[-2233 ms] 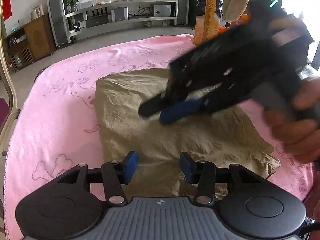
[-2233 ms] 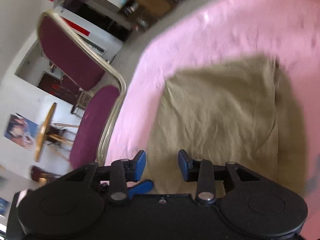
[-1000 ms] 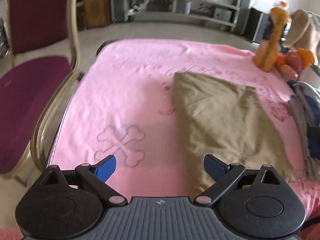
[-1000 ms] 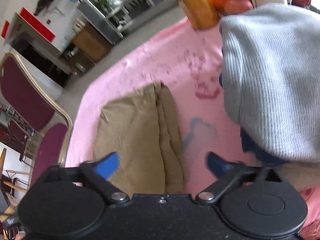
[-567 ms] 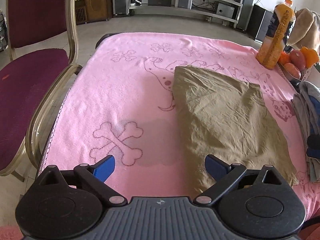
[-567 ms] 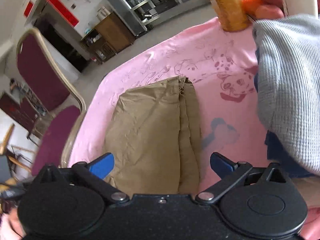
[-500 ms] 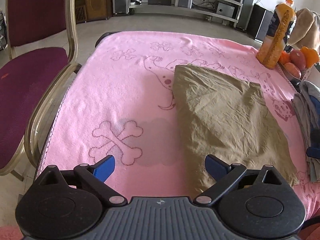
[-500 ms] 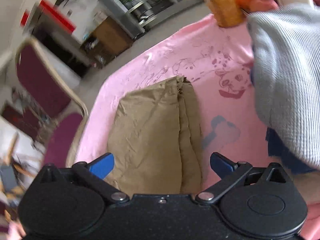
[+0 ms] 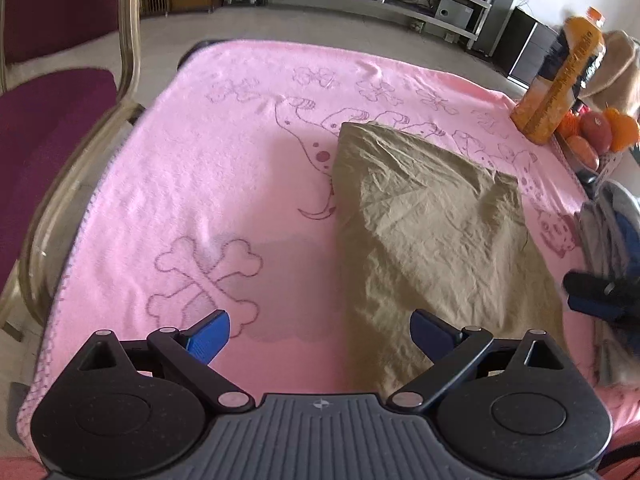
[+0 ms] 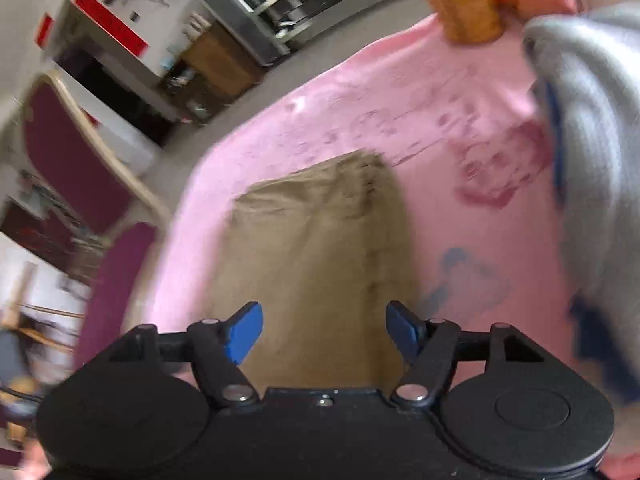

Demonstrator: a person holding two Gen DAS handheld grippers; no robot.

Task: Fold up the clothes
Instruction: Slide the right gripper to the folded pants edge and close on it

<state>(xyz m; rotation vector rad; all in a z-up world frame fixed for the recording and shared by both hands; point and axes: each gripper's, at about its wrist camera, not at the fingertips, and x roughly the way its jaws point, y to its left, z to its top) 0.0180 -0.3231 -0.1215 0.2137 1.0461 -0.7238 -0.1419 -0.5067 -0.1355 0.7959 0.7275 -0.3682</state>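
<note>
The left gripper (image 9: 316, 334) is held wide apart above the pink blanket (image 9: 208, 184), with nothing between its blue pads; only the near left edge of the folded khaki garment (image 9: 432, 240) lies under the right-hand pad. The right gripper (image 10: 324, 330) is positioned over the near end of the same garment, its jaws half-spread and closing, with cloth seen below the gap but no pad judged to be pressing on it.

The garment is laid right of centre on the blanket, already folded into a tapering stack. A grey knit garment (image 10: 592, 152) is piled just beside it on the right.

Risk: if the closing jaws catch only the top layer, the stack is likely to be pulled open. The blanket may also be pinched together with the cloth and dragged.

At the far right corner an orange juice bottle (image 9: 560, 80) stands upright. Beyond it, fruit (image 9: 600, 132) is held in a container whose form cannot be made out.
</note>
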